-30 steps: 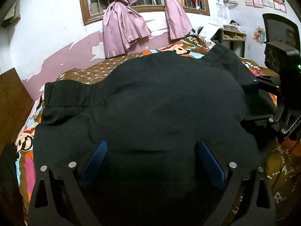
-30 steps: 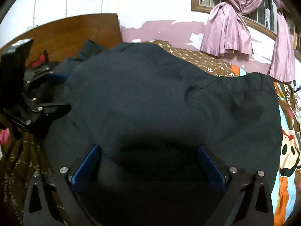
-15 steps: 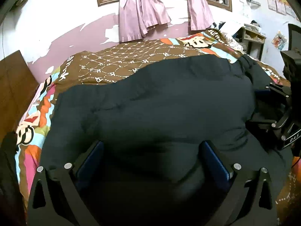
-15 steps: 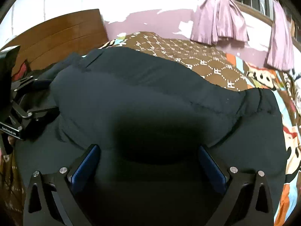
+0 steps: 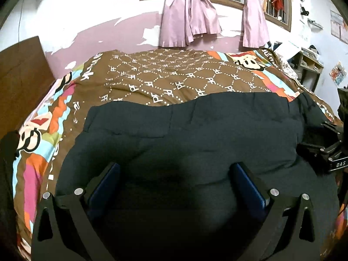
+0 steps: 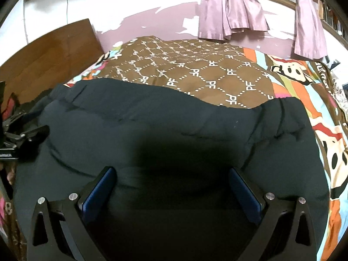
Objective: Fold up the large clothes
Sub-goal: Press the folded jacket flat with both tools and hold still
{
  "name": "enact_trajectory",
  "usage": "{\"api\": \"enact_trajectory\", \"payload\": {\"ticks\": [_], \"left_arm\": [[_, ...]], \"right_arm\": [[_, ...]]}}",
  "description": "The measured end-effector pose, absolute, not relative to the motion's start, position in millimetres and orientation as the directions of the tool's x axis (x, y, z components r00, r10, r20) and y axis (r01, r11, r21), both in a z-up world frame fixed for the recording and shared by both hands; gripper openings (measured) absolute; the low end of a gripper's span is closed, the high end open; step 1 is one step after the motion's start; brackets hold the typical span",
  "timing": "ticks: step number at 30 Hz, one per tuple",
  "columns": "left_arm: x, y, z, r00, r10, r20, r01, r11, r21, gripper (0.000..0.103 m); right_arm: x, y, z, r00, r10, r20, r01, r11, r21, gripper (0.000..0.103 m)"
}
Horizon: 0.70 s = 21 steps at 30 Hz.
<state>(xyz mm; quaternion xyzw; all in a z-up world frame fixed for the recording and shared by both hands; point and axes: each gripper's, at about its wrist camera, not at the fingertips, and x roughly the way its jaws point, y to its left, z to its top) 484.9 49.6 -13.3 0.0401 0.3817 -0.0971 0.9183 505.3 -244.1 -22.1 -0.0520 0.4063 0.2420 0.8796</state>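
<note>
A large dark garment (image 5: 191, 139) lies folded on the bed, its far fold edge running across the brown bedspread; it also shows in the right wrist view (image 6: 169, 126). My left gripper (image 5: 174, 180) is open, its blue-padded fingers (image 5: 106, 182) wide apart just over the near part of the cloth, holding nothing. My right gripper (image 6: 171, 182) is open the same way over the garment's other side. The right gripper shows at the right edge of the left wrist view (image 5: 326, 150); the left gripper shows at the left edge of the right wrist view (image 6: 24, 139).
The bed carries a brown patterned bedspread (image 5: 174, 80) with cartoon borders. A wooden headboard (image 6: 50, 52) stands at the left, pink curtains (image 5: 189, 15) hang on the far wall, and a small shelf (image 5: 308, 65) stands at the right.
The lifted dark cloth has come down toward me and now lies lower on the bed, uncovering much of the bedspread. Both grippers stayed open and dropped with it.
</note>
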Motion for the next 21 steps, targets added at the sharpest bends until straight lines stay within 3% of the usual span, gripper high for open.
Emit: {"api": "enact_trajectory", "payload": {"ticks": [7, 21], "left_arm": [[510, 56, -25, 0.573, -0.224, -0.789, 0.23, 0.967, -0.108, 0.102], [501, 59, -29, 0.593, -0.257, -0.763, 0.243, 0.961, -0.135, 0.102]], "right_arm": [[534, -246, -37, 0.436, 0.42, -0.796, -0.458, 0.865, 0.205, 0.103], [526, -249, -45, 0.446, 0.445, -0.777, -0.454, 0.86, 0.232, 0.103]]}}
